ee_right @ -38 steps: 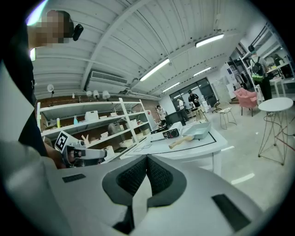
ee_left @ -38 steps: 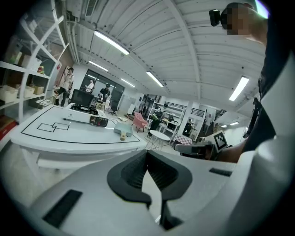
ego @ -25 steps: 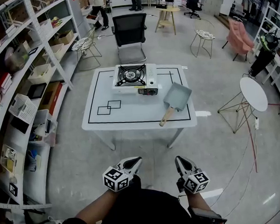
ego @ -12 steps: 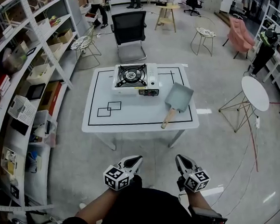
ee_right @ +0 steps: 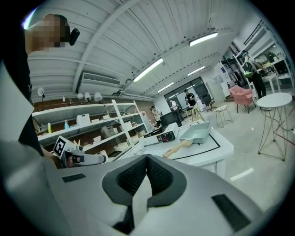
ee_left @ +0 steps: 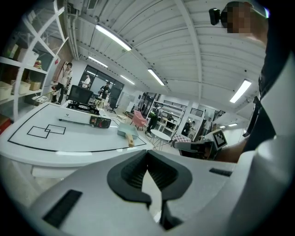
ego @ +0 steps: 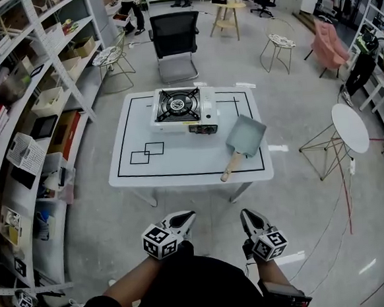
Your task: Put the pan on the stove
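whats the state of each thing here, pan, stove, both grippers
pan: lying on the table right of the stove, not on it, handle toward the near edge
stove: on the table, nothing on top of it
left gripper: jaws shut, empty, short of the table
right gripper: jaws shut, empty, short of the table

**Clearances around the tabletop**

Open floor (ego: 203, 205) separates the left claw (ego: 186, 215) and right claw (ego: 244, 215) from the near edge of the tabletop (ego: 180, 169). The tabletop's near-left area carries only drawn lines. The stove (ego: 178, 107) occupies the far middle. The pan (ego: 245, 136) lies just to its right, handle toward the near edge. Shelving (ego: 25, 129) bounds the left, and an office chair (ego: 174, 41) stands behind.
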`<state>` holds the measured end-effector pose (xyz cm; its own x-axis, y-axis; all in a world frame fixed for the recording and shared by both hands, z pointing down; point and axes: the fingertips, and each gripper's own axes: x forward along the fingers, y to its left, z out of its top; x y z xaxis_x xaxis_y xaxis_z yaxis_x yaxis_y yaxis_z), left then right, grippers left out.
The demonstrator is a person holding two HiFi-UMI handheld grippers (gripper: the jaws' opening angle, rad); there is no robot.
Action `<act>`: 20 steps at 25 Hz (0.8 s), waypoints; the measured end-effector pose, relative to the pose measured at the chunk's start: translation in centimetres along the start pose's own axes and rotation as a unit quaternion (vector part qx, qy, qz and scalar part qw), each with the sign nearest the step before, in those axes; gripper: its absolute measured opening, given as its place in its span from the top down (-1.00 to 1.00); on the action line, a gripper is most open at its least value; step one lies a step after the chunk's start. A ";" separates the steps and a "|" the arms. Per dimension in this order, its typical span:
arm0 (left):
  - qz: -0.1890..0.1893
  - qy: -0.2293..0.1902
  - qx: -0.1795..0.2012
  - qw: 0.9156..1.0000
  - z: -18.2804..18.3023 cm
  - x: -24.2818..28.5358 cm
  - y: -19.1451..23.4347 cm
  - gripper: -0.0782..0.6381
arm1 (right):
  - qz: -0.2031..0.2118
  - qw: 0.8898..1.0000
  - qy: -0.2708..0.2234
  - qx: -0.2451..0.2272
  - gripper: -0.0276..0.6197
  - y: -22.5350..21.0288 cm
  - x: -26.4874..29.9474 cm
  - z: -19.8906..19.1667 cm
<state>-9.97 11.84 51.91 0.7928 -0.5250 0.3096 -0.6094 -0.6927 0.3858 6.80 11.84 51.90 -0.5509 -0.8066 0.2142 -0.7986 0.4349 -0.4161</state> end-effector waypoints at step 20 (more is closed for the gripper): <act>-0.095 0.033 0.011 0.995 4.7 5.8 5.9 0.76 | -0.084 0.996 -0.012 0.008 0.83 -2.9 5.6 3.2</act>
<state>-8.91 2.44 51.91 0.8909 -0.3503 0.2893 -0.4474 -0.7871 0.4247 6.85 4.78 51.49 -0.4036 -0.8769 0.2612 -0.8751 0.2867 -0.3898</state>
